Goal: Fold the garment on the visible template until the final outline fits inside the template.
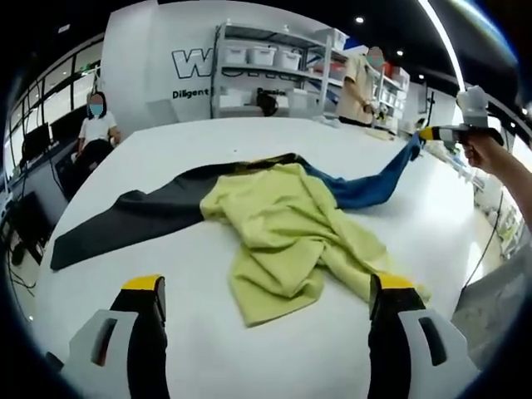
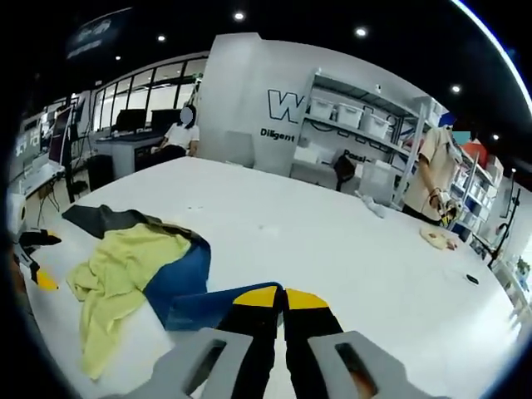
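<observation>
The garment (image 1: pixel 283 220) lies crumpled mid-counter (image 1: pixel 208 332), ahead of the left gripper (image 1: pixel 270 299), whose jaws stand wide apart and empty. The right gripper (image 2: pixel 281 301) — jaws pinched together on the blue sleeve's (image 2: pixel 208 307) end — stretches it sideways. Bare white counter surrounds it.
</observation>
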A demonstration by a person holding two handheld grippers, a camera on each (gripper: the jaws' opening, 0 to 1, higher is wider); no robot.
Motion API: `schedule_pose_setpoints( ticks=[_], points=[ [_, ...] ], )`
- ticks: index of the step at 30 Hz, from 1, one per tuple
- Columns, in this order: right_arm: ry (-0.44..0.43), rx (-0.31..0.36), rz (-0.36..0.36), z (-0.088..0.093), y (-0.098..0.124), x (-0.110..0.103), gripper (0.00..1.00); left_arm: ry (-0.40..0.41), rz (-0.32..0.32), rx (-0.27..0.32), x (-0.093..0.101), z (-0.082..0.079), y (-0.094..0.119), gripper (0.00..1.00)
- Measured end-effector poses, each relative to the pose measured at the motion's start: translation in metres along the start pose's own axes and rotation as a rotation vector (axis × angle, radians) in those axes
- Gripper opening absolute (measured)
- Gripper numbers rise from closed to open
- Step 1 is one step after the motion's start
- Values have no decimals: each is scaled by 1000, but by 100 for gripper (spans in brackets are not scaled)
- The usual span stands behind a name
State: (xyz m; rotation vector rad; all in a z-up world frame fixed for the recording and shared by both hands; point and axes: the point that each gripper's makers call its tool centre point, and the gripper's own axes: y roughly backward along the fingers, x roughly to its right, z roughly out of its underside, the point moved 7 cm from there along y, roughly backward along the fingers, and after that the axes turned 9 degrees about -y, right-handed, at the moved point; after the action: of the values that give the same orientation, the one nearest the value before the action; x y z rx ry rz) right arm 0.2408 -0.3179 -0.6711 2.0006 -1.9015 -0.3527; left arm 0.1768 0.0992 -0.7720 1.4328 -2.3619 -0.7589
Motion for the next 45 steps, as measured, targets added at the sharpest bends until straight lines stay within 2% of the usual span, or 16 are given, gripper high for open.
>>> schedule_pose_setpoints(
  ticks=[10,21,27,31,32,34,35,39,45],
  points=[
    [-33,56,51,-10,-9,24,0,3,8,-12,0,2,-3,95],
    [-40,61,96,-7,-17,45,0,13,16,-24,-1,4,-6,94],
    [16,64,141,-5,-14,51,0,22,21,-30,-1,5,-7,93],
    [52,18,120,1,-23,43,0,25,23,-30,-2,5,-7,93],
    [106,-17,107,4,-31,34,0,25,25,-32,-2,5,-7,93],
    [121,-25,94,5,-36,26,0,27,25,-32,-2,5,-7,93],
    [154,-41,63,6,-44,13,0,27,26,-33,-2,6,-7,92],
    [241,-91,8,13,-66,-15,0,33,24,-32,-4,6,-7,92],
    [234,-116,-75,21,-95,-38,0,41,24,-33,-6,6,-7,91]
  ],
)
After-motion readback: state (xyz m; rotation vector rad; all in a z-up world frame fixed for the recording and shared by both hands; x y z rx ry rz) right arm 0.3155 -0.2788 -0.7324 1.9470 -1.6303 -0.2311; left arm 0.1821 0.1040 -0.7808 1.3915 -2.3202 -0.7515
